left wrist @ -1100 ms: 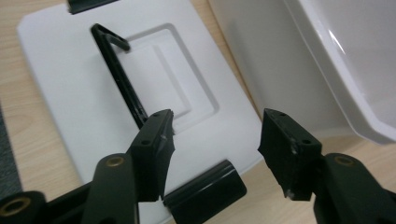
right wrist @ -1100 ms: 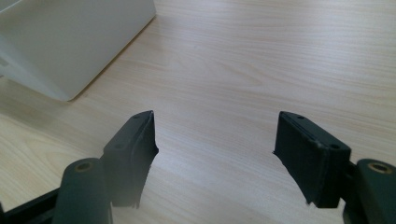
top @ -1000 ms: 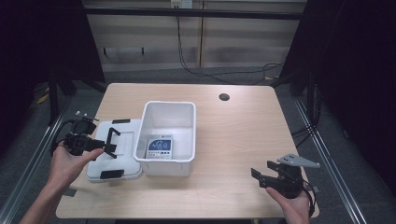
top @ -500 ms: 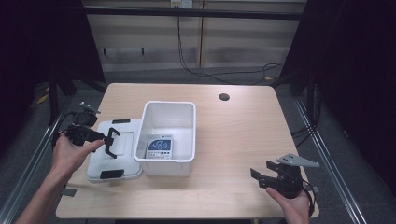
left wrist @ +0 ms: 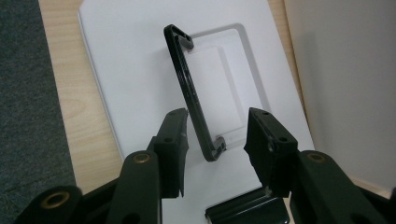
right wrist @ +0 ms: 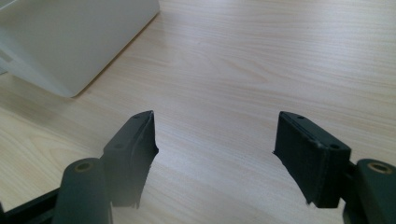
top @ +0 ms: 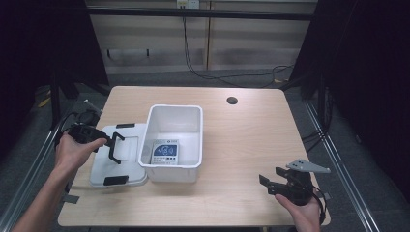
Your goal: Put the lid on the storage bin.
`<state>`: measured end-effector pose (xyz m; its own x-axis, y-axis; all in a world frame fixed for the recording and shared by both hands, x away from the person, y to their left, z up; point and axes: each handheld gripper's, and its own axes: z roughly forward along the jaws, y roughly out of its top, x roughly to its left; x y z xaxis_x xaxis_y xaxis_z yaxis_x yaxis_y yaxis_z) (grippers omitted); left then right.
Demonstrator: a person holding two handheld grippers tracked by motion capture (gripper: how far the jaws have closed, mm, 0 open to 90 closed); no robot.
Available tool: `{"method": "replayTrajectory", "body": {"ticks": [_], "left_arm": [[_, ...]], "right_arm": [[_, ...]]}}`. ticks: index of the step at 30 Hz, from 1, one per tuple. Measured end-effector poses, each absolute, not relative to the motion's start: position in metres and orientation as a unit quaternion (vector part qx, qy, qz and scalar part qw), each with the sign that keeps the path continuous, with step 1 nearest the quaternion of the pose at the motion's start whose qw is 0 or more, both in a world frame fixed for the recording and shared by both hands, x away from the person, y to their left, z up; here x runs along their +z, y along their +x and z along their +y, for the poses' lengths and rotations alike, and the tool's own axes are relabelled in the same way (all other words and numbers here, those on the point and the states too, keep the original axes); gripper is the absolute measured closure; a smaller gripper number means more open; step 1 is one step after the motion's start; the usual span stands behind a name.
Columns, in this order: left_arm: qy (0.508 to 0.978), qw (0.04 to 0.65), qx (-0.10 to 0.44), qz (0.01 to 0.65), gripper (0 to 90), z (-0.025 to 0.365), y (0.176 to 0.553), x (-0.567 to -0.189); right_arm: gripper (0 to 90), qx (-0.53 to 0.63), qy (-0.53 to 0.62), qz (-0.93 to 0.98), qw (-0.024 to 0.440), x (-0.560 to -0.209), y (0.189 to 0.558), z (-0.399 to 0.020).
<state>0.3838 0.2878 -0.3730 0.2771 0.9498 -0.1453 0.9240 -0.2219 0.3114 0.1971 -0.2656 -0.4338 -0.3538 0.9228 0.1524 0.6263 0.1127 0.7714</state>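
On the wooden surface, the lid's black handle was straddled, ungripped, by the closing left tool, while the right tool was held apart.

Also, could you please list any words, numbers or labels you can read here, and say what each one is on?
Card inside the white bin: blue and white print with large white characters, too blurred to read.
Lid and its black handle: no text.
No other writing is visible.
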Motion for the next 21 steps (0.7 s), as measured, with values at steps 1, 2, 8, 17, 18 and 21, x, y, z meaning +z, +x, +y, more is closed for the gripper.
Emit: {"method": "replayTrajectory", "body": {"ticks": [1, 2, 8, 17, 18, 21], "left_arm": [[0.781, 0.170, 0.038, 0.600, 58.6, 0.288, 0.384, -0.373], [0.783, 0.158, 0.033, 0.601, 58.7, 0.286, 0.388, -0.374], [0.776, 0.141, 0.023, 0.614, 58.6, 0.285, 0.397, -0.381], [0.771, 0.114, 0.023, 0.626, 69.0, 0.279, 0.407, -0.390], [0.772, 0.110, 0.029, 0.625, 69.0, 0.276, 0.408, -0.392], [0.767, 0.107, 0.030, 0.632, 68.5, 0.275, 0.411, -0.397]], "right_arm": [[28.8, 0.395, 0.536, 0.722, 0.188, -0.434, 0.197, -0.266], [28.8, 0.395, 0.536, 0.723, 0.187, -0.434, 0.197, -0.266], [28.7, 0.394, 0.535, 0.724, 0.186, -0.434, 0.197, -0.266], [28.8, 0.392, 0.535, 0.725, 0.184, -0.434, 0.197, -0.265], [28.8, 0.388, 0.535, 0.728, 0.184, -0.435, 0.198, -0.264], [28.8, 0.388, 0.532, 0.730, 0.183, -0.435, 0.198, -0.264]]}}
